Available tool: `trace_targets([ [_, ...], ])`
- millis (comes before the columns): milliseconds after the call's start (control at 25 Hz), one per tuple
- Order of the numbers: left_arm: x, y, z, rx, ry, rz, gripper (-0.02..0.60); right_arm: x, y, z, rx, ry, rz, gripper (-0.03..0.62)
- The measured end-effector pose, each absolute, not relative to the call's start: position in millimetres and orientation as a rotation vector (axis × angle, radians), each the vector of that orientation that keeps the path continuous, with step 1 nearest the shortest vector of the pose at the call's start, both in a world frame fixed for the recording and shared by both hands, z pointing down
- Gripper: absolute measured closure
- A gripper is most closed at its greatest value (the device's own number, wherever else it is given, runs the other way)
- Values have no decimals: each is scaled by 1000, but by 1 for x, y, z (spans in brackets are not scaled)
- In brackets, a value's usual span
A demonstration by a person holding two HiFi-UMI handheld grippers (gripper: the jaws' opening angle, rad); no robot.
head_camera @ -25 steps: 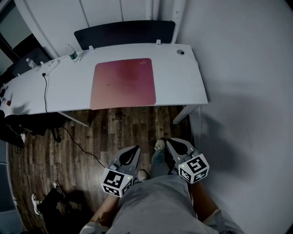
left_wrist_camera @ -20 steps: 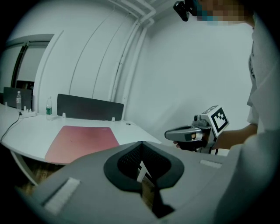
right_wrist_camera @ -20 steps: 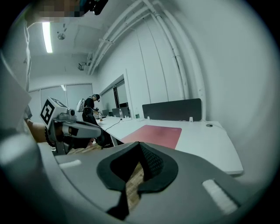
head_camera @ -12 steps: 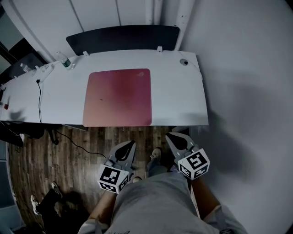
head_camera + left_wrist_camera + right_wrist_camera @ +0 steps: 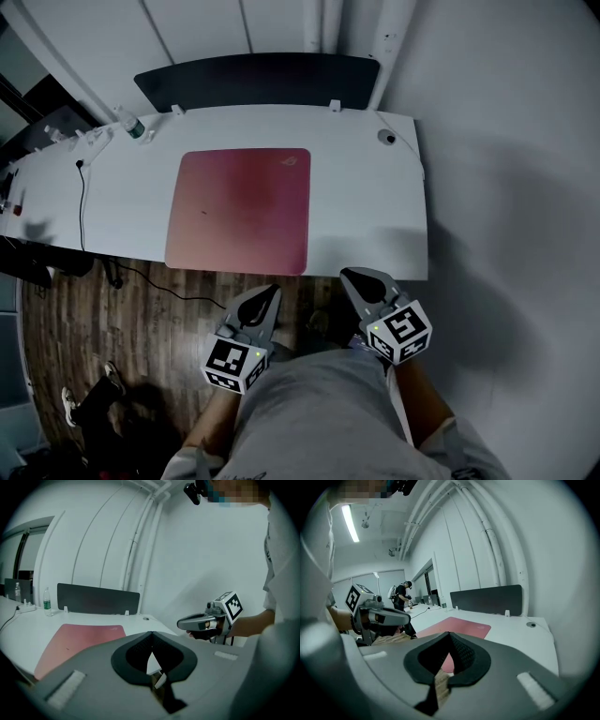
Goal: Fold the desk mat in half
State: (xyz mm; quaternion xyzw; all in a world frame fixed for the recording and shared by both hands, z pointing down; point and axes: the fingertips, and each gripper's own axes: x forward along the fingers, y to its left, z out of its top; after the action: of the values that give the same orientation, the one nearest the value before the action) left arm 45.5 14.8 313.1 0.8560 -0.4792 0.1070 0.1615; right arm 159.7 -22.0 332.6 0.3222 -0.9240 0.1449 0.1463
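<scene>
The pink-red desk mat (image 5: pixel 239 208) lies flat and unfolded on the white desk (image 5: pixel 366 206); it also shows in the left gripper view (image 5: pixel 77 639) and the right gripper view (image 5: pixel 459 626). My left gripper (image 5: pixel 271 291) hovers just short of the desk's front edge, below the mat's near right corner, jaws shut and empty. My right gripper (image 5: pixel 349 274) is at the front edge, right of the mat, also shut with nothing in it. Each gripper sees the other: the right gripper (image 5: pixel 181 623) and the left gripper (image 5: pixel 407 617).
A black divider panel (image 5: pixel 258 80) runs along the desk's back edge. A water bottle (image 5: pixel 131 125) and a black cable (image 5: pixel 82 202) are at the left. A round grommet (image 5: pixel 386 137) sits at the back right. White wall lies to the right. A person (image 5: pixel 401 597) stands farther off.
The desk has come closer in the head view. Both grippers have moved forward, from over the wood floor to the desk's front edge, and both stay shut.
</scene>
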Motion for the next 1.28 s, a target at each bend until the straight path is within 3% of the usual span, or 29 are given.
trace_targets([
  [560, 49, -7, 332, 2482, -1211, 426, 562, 158, -41, 339, 1004, -2612, 470, 586],
  [1120, 57, -16, 407, 2503, -1036, 683, 561, 165, -42, 391, 1046, -2536, 595, 586],
  [1280, 58, -19, 436, 2481, -993, 762, 535, 163, -44, 407, 1048, -2520, 613, 586],
])
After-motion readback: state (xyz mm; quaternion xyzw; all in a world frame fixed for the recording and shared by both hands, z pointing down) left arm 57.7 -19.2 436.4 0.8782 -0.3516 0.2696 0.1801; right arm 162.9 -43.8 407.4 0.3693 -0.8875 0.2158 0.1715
